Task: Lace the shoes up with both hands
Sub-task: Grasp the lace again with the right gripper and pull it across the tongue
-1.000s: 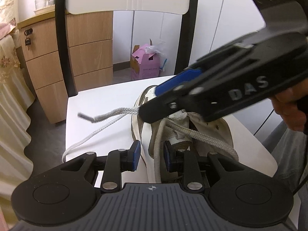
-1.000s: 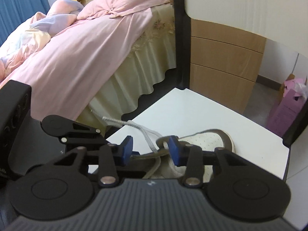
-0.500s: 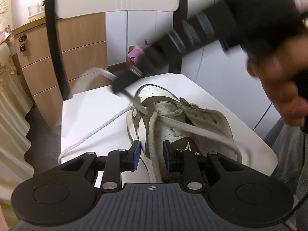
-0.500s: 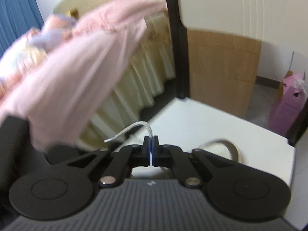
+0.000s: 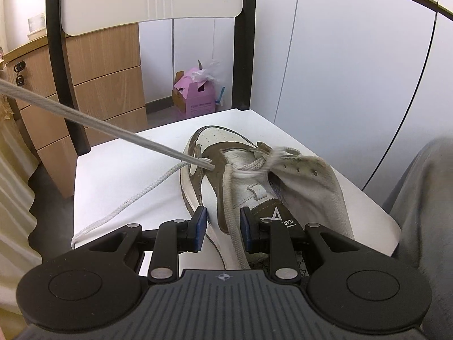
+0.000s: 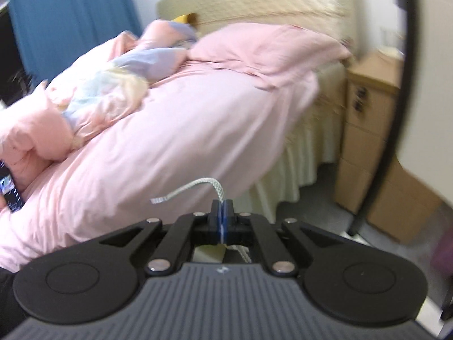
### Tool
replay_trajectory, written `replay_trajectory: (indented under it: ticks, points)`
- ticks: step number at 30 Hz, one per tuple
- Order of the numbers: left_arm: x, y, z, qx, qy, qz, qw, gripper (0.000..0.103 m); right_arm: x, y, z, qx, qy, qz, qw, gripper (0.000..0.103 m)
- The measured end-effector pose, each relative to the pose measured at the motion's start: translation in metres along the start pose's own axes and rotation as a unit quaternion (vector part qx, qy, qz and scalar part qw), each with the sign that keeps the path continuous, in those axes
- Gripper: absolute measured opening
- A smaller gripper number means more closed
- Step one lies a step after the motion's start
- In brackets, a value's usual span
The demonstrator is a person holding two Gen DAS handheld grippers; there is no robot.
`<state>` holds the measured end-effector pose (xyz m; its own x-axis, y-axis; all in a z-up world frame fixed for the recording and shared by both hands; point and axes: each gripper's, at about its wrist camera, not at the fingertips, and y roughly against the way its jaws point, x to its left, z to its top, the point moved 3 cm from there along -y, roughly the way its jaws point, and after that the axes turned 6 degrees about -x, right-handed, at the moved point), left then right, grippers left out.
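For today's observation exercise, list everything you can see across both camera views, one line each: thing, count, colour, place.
shoe: one, white and brown, on the chair seat
shoelace: one, white; one end pulled taut up-left from an eyelet, the other trailing over the seat edge
chair: one, white seat and back, black frame
drawer unit: one, wood-coloured, behind the chair
carton: one, pink, on the floor by the wall
bed: one, pink cover and pillow, cream skirt
curtain: one, blue, behind the bed
trouser leg: one, grey, right of the seat
left claw: open, fingers either side of the shoe's near edge
right claw: shut on the shoelace tip
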<state>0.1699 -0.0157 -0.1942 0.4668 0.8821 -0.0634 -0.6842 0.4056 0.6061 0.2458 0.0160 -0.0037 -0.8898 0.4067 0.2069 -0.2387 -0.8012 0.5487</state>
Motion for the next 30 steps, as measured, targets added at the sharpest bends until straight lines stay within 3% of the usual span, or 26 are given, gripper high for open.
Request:
replay_trajectory:
  ticks: [4,5,6,8,10,16,18,20,22,26,30]
  points:
    - [0.003,0.000,-0.001,-0.004,0.007,0.002,1.0000,0.028,0.007,-0.024,-0.003,0.059,0.039,-0.013,0.997,0.004]
    - [0.002,0.001,-0.001,-0.006,0.006,0.004,1.0000,0.028,0.004,-0.029,-0.007,0.073,0.039,-0.016,0.996,0.011]
    - [0.002,0.001,-0.001,-0.008,0.004,0.005,0.9999,0.028,0.001,-0.033,-0.011,0.087,0.040,-0.019,0.995,0.021]
    - [0.001,0.003,-0.002,-0.009,0.008,0.004,0.9999,0.028,-0.005,-0.039,-0.017,0.107,0.038,-0.024,0.993,0.080]
    - [0.002,0.004,-0.002,-0.009,0.015,0.002,0.9998,0.028,-0.012,-0.037,-0.019,0.115,0.032,-0.026,0.992,0.088]
    - [0.001,0.005,-0.002,-0.011,0.017,0.005,0.9998,0.028,-0.046,-0.009,-0.038,0.110,0.000,-0.054,0.992,0.087]
    - [0.000,0.006,-0.003,-0.013,0.016,0.006,0.9998,0.028,-0.059,0.000,-0.052,0.124,-0.009,-0.069,0.990,0.082]
    - [0.000,0.008,-0.005,-0.016,0.020,0.007,0.9996,0.028,-0.071,0.004,-0.073,0.148,-0.025,-0.079,0.986,0.060]
    - [0.001,0.009,-0.008,-0.020,0.032,0.007,0.9993,0.028,-0.083,0.009,-0.094,0.171,-0.042,-0.089,0.980,0.047]
    - [0.000,0.009,-0.009,-0.020,0.034,0.010,0.9992,0.028,-0.098,0.015,-0.134,0.209,-0.065,-0.103,0.970,0.041]
    - [-0.001,0.008,-0.008,-0.018,0.033,0.010,0.9992,0.028,-0.103,0.011,-0.156,0.213,-0.063,-0.116,0.968,0.038]
